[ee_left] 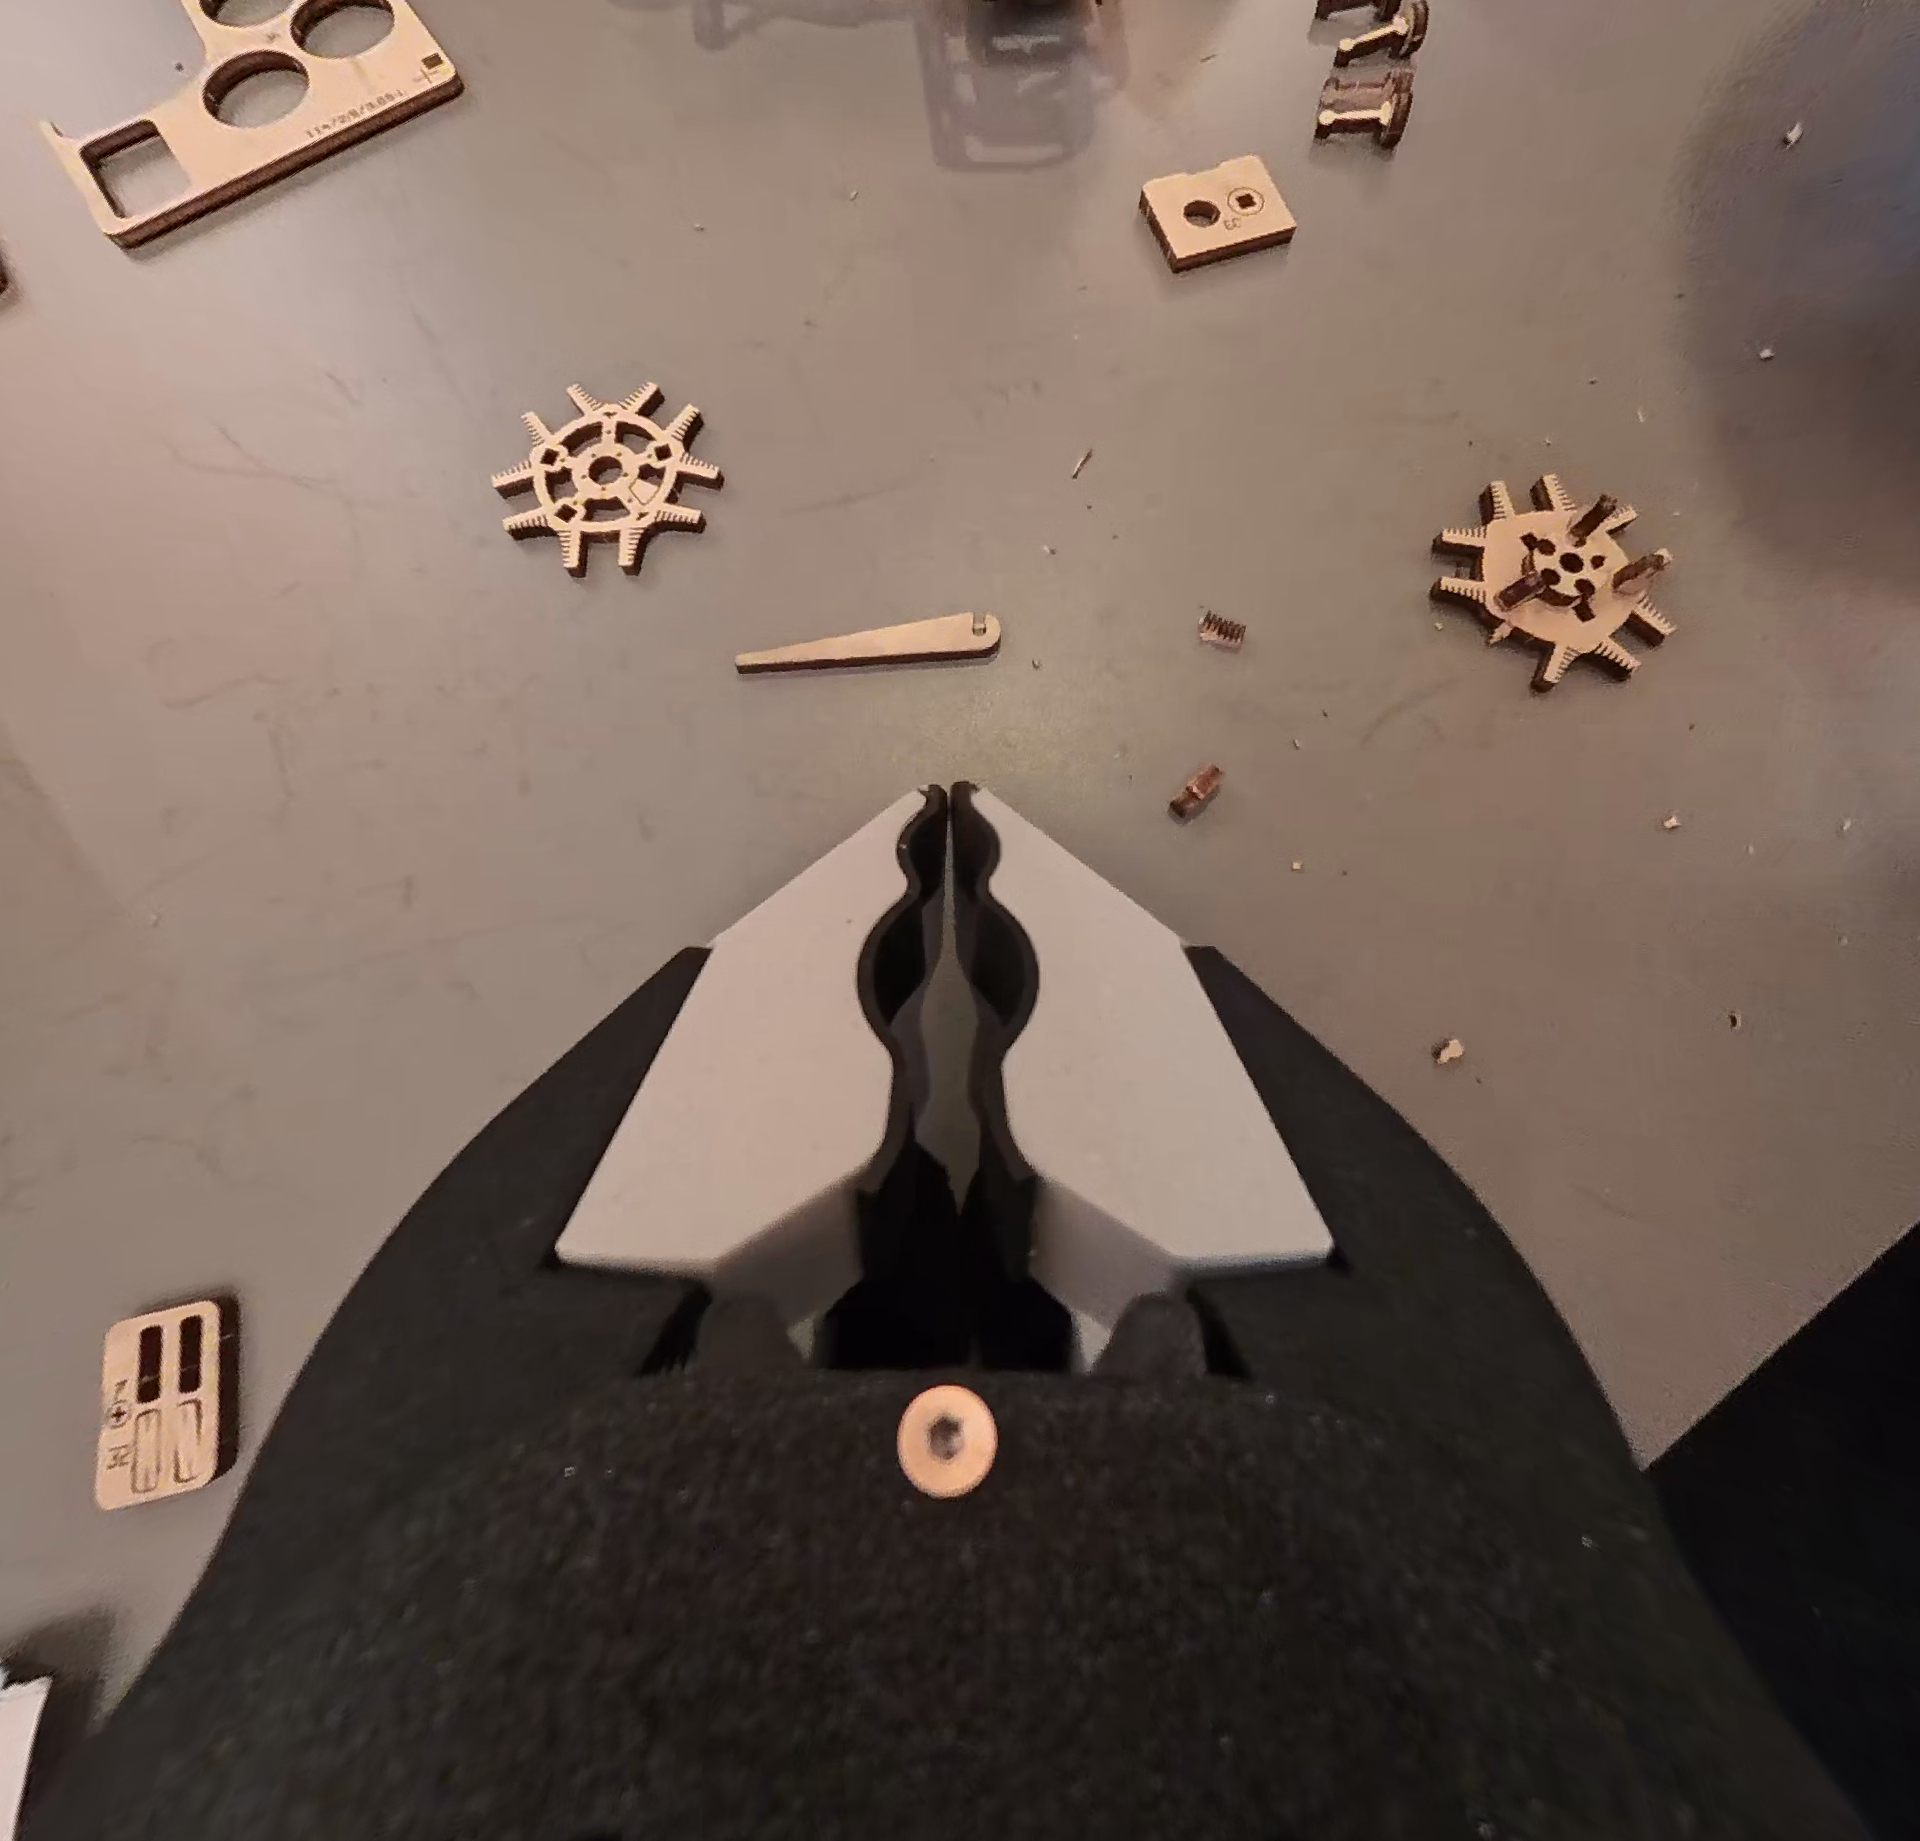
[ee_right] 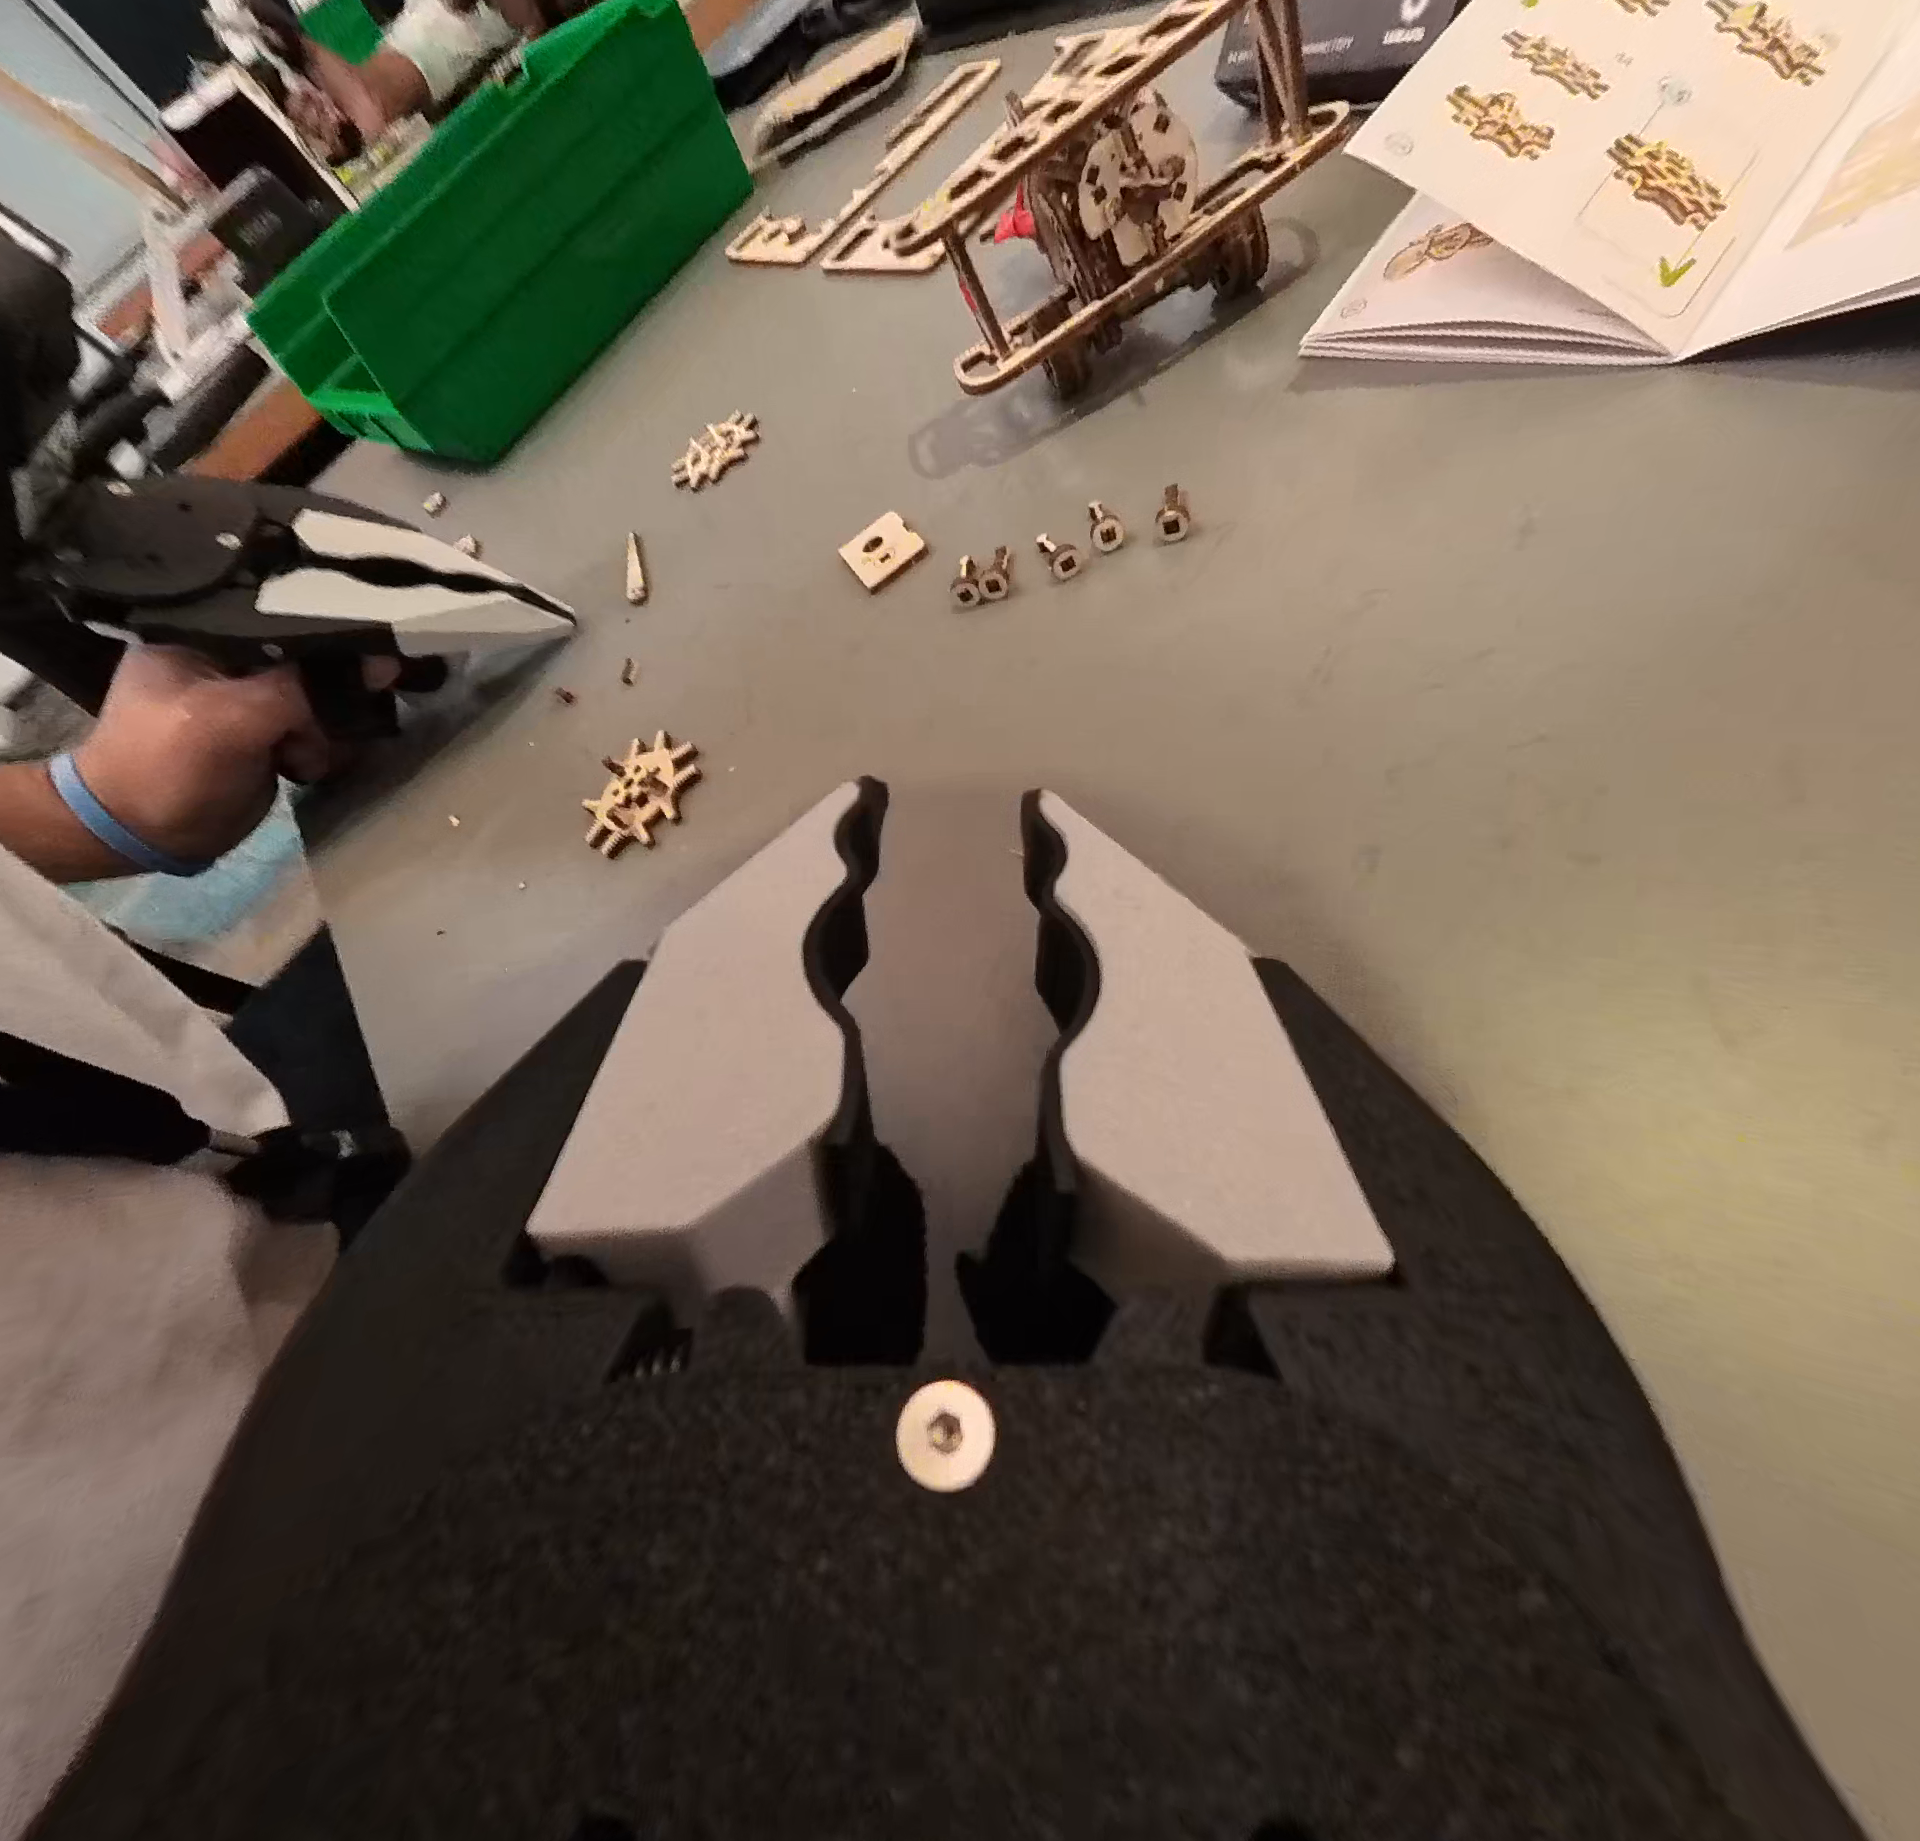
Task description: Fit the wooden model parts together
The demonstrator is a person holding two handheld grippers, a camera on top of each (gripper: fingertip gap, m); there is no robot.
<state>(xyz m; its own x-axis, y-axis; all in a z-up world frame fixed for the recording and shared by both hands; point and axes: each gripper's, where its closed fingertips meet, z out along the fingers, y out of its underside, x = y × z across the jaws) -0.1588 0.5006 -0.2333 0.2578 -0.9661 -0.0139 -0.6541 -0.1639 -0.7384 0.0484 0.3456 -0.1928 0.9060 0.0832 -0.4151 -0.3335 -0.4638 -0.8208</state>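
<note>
Loose wooden parts lie on the grey table [ee_left: 1039,389]. In the left wrist view my left gripper [ee_left: 950,790] is shut and empty, just short of a tapered wooden wedge [ee_left: 871,643]. A spoked gear [ee_left: 606,479] lies to the far left and a second gear with pegs in it [ee_left: 1550,581] to the right. A tiny spring [ee_left: 1222,630] and a small dark peg [ee_left: 1196,792] lie between. In the right wrist view my right gripper [ee_right: 954,804] is open and empty above bare table, with the pegged gear [ee_right: 641,790] to its left. The left gripper also shows there [ee_right: 561,615].
A partly built wooden model [ee_right: 1122,202] stands at the back, beside an open instruction booklet [ee_right: 1621,150] and a green bin [ee_right: 520,233]. A square block [ee_right: 881,551] and a row of pins [ee_right: 1070,553] lie mid-table. A punched-out sheet [ee_left: 260,66] and a small slotted plate [ee_left: 164,1402] lie left. The grippers' ends are close to 25 centimetres from one another. The small dark peg [ee_left: 1196,792] is about 4 centimetres from my left fingertips and 20 centimetres from my right. My right wrist view [ee_right: 564,696] looks at it from another angle. About 10 centimetres separates my left fingertips from the spoked gear [ee_left: 606,479]. It turns up in the right wrist view [ee_right: 710,453] as well.
</note>
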